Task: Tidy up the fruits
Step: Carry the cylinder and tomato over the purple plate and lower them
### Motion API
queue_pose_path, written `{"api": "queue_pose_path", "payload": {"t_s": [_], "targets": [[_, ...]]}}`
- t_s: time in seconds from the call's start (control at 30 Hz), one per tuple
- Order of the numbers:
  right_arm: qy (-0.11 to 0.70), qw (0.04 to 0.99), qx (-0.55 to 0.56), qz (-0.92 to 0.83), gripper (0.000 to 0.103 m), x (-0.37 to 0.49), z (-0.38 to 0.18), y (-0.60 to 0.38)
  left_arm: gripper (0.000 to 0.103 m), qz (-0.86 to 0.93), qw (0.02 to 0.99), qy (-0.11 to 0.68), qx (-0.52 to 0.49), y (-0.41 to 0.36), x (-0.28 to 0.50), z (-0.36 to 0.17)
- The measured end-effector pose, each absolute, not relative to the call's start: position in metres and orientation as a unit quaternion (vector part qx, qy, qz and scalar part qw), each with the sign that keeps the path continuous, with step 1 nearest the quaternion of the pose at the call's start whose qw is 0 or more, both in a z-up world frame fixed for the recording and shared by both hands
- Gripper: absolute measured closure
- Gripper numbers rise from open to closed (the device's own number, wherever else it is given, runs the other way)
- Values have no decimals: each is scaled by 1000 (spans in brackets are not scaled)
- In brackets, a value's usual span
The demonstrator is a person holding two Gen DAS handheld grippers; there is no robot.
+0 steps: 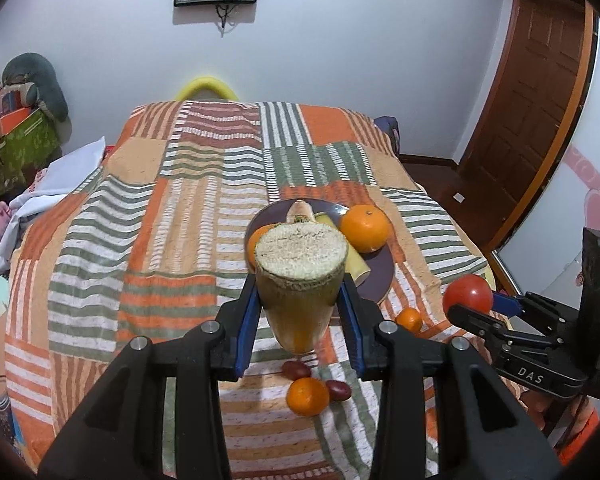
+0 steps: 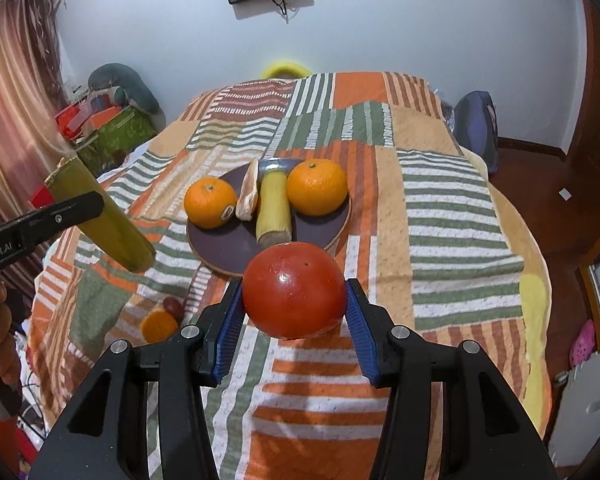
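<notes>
Blue ribbed pads of the left gripper (image 1: 300,312) are pressed on a yellow-green cut sugarcane stalk (image 1: 300,276), held clear above the striped orange, green and white patchwork cloth (image 1: 172,216). A glossy red round tomato (image 2: 294,290) is clamped between the right gripper's (image 2: 294,320) pads. Beyond, on a dark round plate (image 2: 228,248), two oranges (image 2: 317,187), a second cane piece (image 2: 274,210) and a pale wedge are seen. A small orange (image 1: 308,396) and two dark red grapes (image 1: 296,370) lie on the cloth.
</notes>
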State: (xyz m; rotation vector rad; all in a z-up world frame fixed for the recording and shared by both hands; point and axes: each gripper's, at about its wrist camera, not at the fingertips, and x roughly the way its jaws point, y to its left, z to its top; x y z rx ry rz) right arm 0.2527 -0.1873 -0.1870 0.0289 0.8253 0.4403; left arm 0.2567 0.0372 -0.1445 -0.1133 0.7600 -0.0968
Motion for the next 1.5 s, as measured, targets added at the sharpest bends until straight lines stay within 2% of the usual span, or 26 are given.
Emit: {"api": "queue_pose_path", "payload": {"t_s": [0.73,1.4,1.5], "targets": [[389,899,-5,203,57,310,-199,-181,65,-96,908,404,-47,-4,320,-179],[425,875,-28,228,55,346,-229,-162,65,-75,901,423,-56,3,364,-201],[428,873,-35,230,55,346,-231,-161,62,-57,905,418,-52,5,369,-199]]}}
